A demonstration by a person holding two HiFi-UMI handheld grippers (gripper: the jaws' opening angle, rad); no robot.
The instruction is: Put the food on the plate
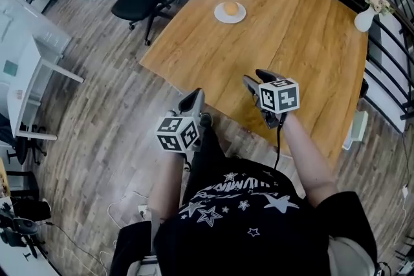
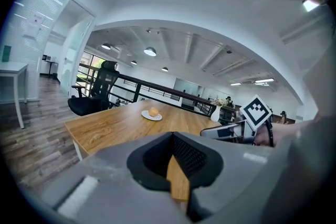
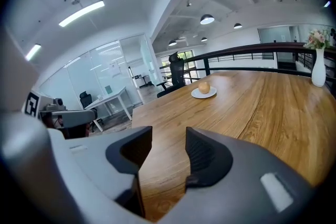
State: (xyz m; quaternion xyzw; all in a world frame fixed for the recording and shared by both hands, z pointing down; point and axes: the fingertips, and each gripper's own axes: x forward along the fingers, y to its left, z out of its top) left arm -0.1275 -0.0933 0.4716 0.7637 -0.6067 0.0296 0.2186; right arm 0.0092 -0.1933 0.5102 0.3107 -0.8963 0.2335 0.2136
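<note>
**Operator:** State the position of the task item.

**Inspector:** The round, orange-brown piece of food (image 1: 229, 8) sits in the middle of the small white round plate (image 1: 240, 16), on the far part of the long wooden table (image 1: 297, 35). Both claws are well apart from it, at the near end.

**Operator:** Claw condition?

**Inspector:** The left gripper (image 2: 171, 137) has its black padded tips pressed together with nothing between them. In the head view it hangs beside the near corner of the table, over the floor. The right gripper (image 3: 169, 138) has its jaws spread part way and empty, with only bare wood showing in the gap. It is above the near edge of the table.

**Operator:** Hazards from this state?

**Inspector:** Judged from the layout, the placement looks complete, so the main hazard is needless contact.
- The food is round. A nudge from a claw reaching back could roll it off the shallow plate and across the smooth wood.
- The plate looks light. A push on its rim would probably slide it rather than stop the claw.
- The reach is long, and a half-spread jaw arriving low could catch the rim.

**Operator:** Secondary hazards?

**Inspector:** A white vase with flowers (image 1: 364, 18) stands at the far right edge of the table — a wide sweep of the right arm could tip it. It is well apart from the plate, so the risk is low.
</note>
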